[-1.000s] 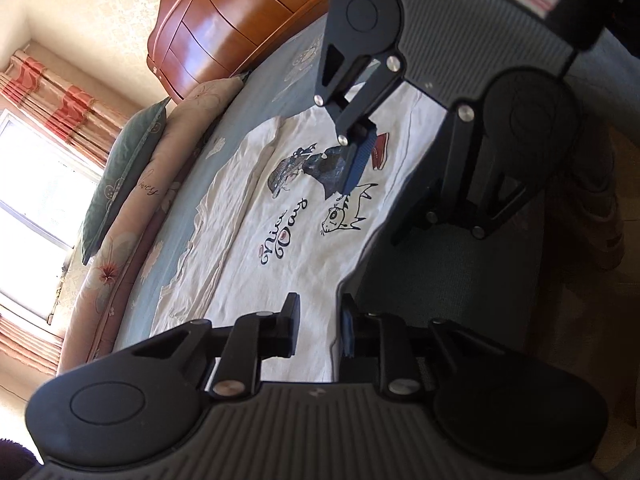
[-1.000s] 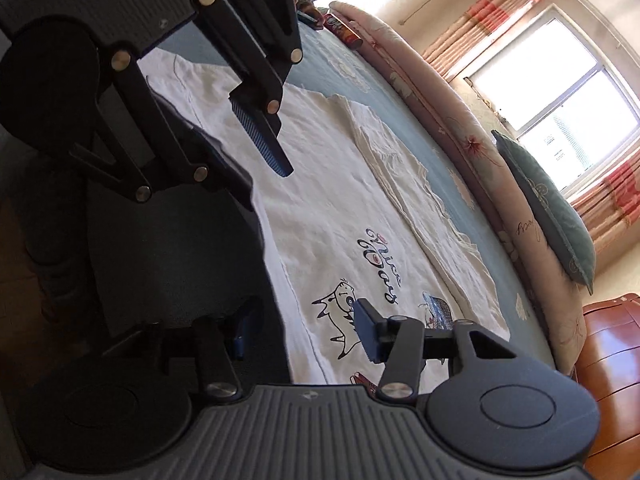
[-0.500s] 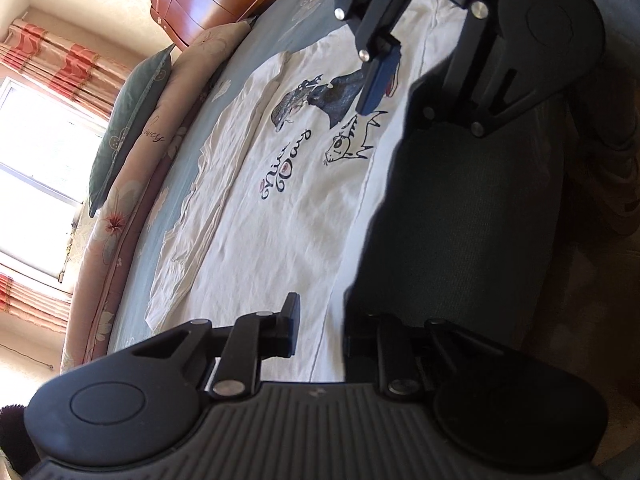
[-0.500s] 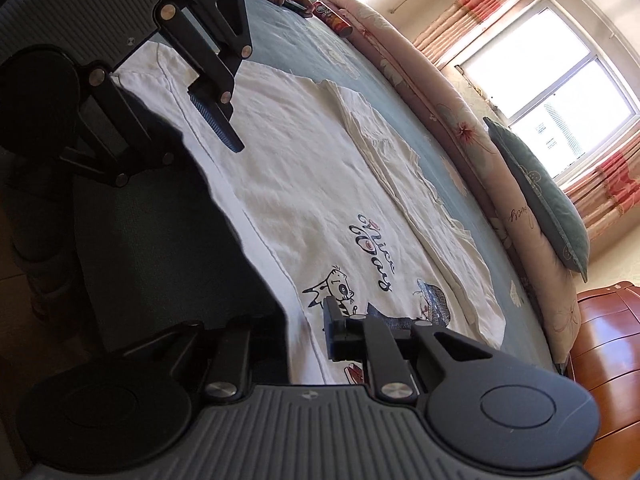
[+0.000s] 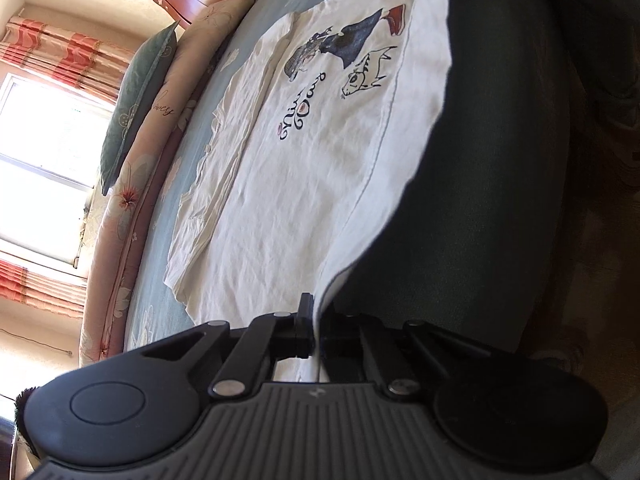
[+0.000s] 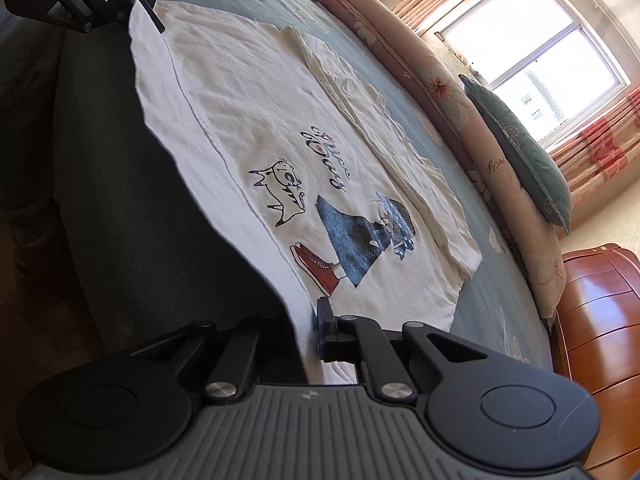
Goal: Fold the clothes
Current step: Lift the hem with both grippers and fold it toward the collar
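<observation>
My L gripper (image 5: 316, 330) is pinched shut on the white T-shirt (image 5: 304, 184) edge at 6 o'clock; R gripper (image 6: 310, 334) likewise clamps its edge. Shirt lies flat on the blue bed (image 6: 496, 288), print up, pillows (image 6: 520, 148) at 2.

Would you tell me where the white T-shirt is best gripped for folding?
Grip the white T-shirt along its near edge, which overhangs the bed, one tool toward each end, coming from the bedside. That hanging edge is free to pinch; the rest lies flat.
</observation>
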`<state>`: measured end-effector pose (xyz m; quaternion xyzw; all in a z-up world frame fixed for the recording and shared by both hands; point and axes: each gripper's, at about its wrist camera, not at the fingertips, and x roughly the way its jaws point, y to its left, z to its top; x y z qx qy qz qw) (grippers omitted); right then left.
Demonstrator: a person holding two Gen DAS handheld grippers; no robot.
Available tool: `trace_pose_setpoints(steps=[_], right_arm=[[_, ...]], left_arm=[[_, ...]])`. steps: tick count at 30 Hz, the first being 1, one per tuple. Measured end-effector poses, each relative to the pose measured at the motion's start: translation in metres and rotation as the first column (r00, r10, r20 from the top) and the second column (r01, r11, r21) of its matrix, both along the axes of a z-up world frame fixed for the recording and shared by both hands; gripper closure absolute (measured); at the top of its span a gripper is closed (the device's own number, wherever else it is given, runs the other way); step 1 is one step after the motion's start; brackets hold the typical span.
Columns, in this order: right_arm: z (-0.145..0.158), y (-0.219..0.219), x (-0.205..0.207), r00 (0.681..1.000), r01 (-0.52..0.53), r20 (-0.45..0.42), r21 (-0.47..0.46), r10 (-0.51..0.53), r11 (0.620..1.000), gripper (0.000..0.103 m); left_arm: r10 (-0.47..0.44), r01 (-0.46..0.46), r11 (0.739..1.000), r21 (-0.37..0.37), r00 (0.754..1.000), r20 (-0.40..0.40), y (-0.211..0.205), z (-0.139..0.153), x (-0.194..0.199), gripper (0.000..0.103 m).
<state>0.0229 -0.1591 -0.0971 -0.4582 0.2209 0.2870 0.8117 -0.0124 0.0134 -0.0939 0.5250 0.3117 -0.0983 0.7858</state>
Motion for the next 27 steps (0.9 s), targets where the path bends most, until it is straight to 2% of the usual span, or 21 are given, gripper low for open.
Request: trace_pose_setpoints(steps=[11,14,20,27], right_arm=[[0.029,-0.003,0.018,1.0,-0.008,0.017,0.044,0.007,0.999,0.096],[0.036,-0.003,0.023,0.999,-0.011,0.032,0.045,0.009,0.999,0.096],[0.045,0.001,0.041,0.999,0.004,0.046,0.049,-0.006,0.999,0.096],[0.049,0.01,0.08,0.997,0.026,0.067,0.052,-0.03,0.998,0.096]], left_arm=[[0.0,0.003,0.999,-0.044,0.998,0.056,0.009,0.039,0.019,0.102],[-0.008,0.011,0.999,-0.041,0.998,0.065,0.01,0.044,0.024,0.101],[0.013,-0.004,0.996,-0.093,0.996,0.093,0.017,0.052,0.043,0.101],[0.031,-0.015,0.992,-0.122,0.992,0.126,0.026,0.054,0.076,0.1]])
